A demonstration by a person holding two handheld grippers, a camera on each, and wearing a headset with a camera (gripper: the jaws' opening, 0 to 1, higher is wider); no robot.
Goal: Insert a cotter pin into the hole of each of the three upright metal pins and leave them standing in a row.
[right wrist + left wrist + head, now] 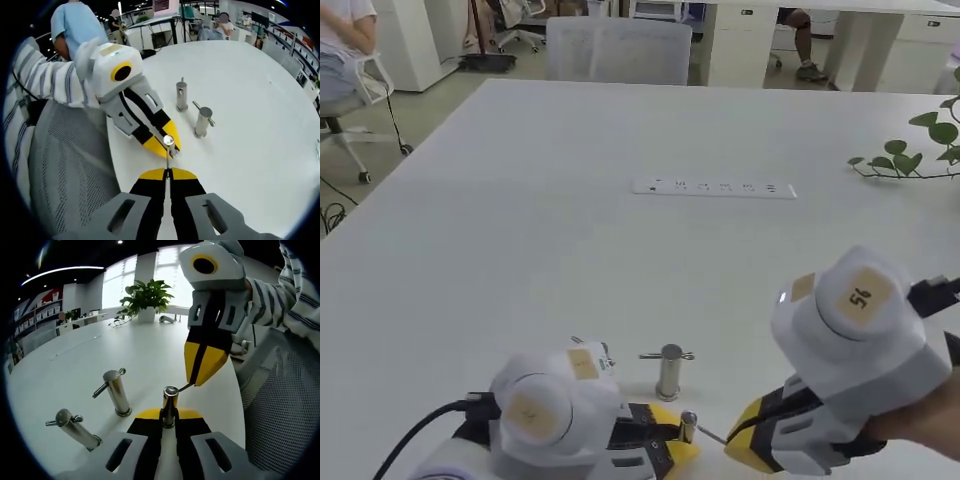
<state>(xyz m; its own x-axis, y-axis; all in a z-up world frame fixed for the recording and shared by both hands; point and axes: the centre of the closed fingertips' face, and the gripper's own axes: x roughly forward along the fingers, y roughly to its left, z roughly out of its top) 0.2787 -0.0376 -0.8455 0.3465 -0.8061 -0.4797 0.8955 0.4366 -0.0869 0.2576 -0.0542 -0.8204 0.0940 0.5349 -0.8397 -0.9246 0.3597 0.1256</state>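
L hand-held gripper (169,416) clamps upright metal pin (170,399); R hand-held gripper (168,174) pinches cotter pin (168,160), tip at pin's head.

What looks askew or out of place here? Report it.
Nothing stands out. A cylindrical steel pin and a second pin stand upright, cottered; the left gripper clamps the third steel pin, the right gripper holds a thin wire cotter pin at its top.

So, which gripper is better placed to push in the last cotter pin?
The right gripper: it is shut on the cotter pin, whose tip is at the metal pin, which the left gripper holds upright.
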